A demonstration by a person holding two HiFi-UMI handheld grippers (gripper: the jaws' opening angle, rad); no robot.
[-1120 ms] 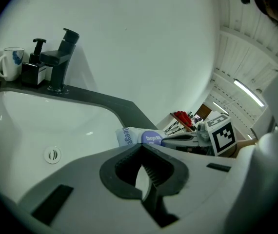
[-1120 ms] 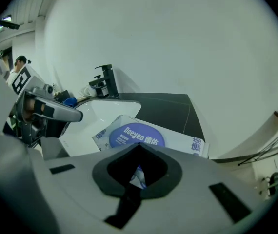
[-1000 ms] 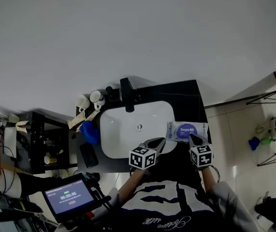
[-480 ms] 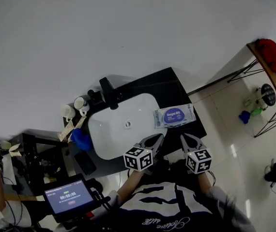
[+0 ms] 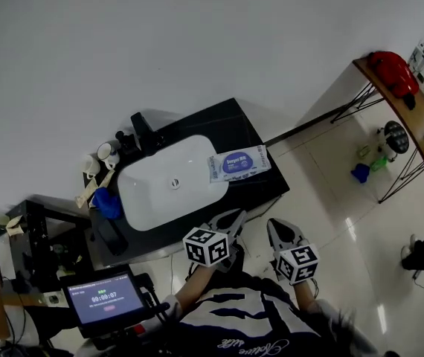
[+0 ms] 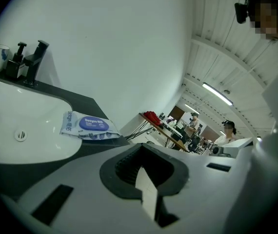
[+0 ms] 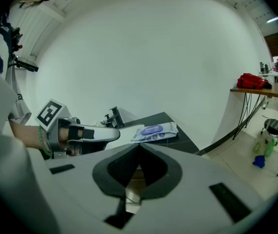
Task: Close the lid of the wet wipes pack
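Left tool (image 5: 236,214) clenched, jaw tips pressed together, nothing between. Right tool (image 5: 279,225) just beside it, likewise clenched and empty. Both held short of the near edge of the dark worktop (image 5: 260,188), above the floor.

Ahead of both tools and well apart from them: wet wipes pack (image 5: 239,162), flat on the worktop's right part, left end on the rim of the white sink (image 5: 160,199), purple oval lid on top. Only open air between tools and pack.

Beyond the left tool and to its left: black faucet (image 5: 141,131) and cups (image 5: 108,151) at the back, a blue item (image 5: 108,203) at the basin's left edge. Plain white wall behind. Right of the right tool: glossy tiled floor (image 5: 331,192), then a wire-legged side table (image 5: 413,136) with a red bag (image 5: 390,69).
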